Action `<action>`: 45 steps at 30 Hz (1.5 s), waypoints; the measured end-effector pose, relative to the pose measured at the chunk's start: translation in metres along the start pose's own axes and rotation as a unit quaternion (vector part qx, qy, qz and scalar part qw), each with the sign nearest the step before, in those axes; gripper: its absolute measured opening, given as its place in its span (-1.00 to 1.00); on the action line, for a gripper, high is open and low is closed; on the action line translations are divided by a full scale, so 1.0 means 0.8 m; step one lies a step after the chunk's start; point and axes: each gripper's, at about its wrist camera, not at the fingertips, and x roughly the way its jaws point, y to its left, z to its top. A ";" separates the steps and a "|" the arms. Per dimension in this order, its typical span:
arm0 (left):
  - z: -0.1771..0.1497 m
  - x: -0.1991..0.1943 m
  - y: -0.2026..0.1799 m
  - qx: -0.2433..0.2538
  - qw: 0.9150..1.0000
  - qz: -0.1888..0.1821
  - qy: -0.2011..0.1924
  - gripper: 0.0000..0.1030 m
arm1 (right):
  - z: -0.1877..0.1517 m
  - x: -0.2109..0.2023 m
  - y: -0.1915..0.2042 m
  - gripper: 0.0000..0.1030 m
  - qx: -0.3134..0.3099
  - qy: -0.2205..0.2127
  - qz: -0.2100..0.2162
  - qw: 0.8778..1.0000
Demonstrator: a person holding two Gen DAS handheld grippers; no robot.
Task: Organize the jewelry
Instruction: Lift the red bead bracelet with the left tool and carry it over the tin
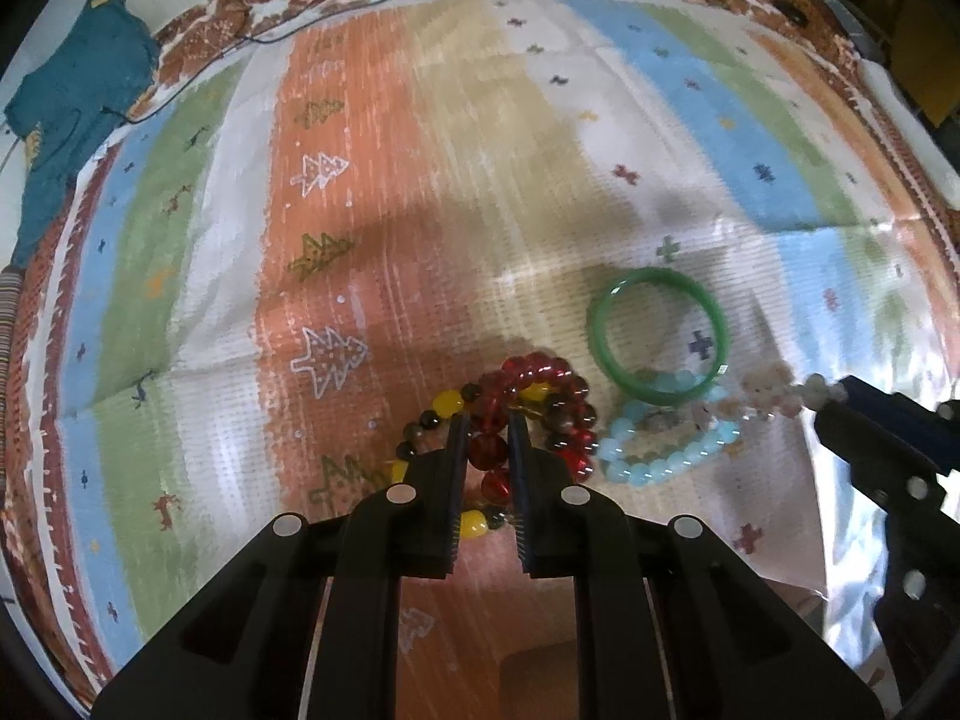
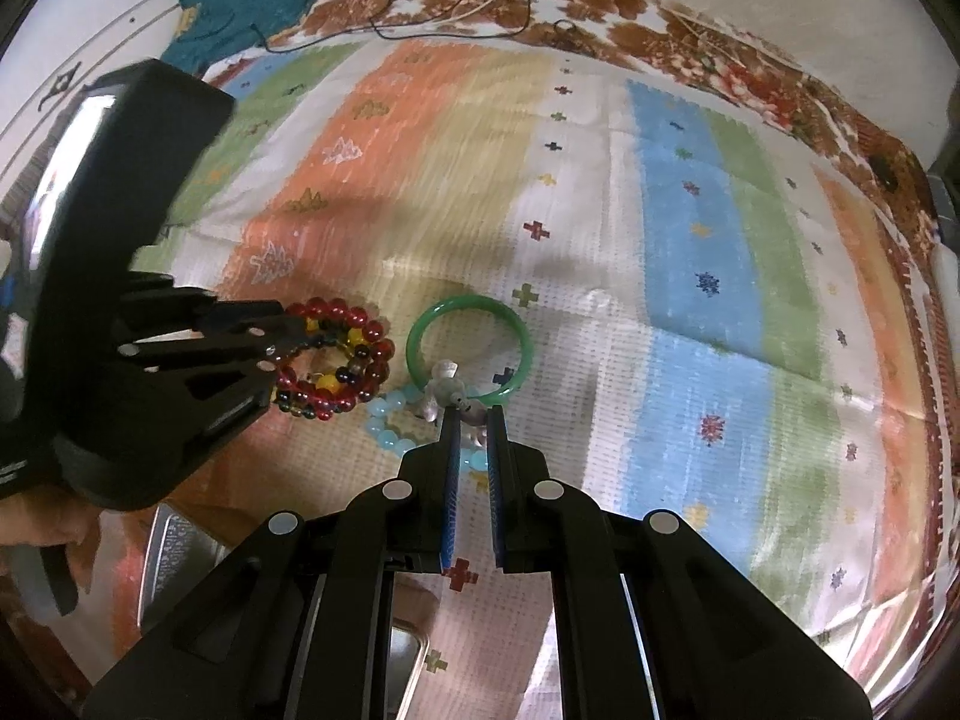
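Two tongs [image 1: 487, 420] [image 2: 471, 414], each clamped on beads: left on red bracelet [image 1: 498, 414]; right on pale bracelet [image 2: 447, 387].

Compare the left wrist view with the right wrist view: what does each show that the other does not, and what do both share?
Only the left wrist view shows the left claw from behind, shut on the red bead bracelet. Only the right wrist view shows the right claw shut on the pale bead bracelet, and a metal tin. Both show the green bangle, light blue bead bracelet, striped cloth and teal garment.
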 end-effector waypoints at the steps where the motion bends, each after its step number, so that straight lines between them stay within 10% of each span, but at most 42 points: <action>1: -0.002 -0.007 -0.001 0.000 1.000 -0.003 -0.005 -0.75 | -0.001 -0.001 -0.001 -0.81 0.001 -0.002 -0.001 1.000; 45: -0.109 -0.188 -0.018 0.010 0.986 -0.040 -0.160 -0.75 | -0.065 -0.106 0.018 -0.81 0.023 -0.119 -0.003 0.993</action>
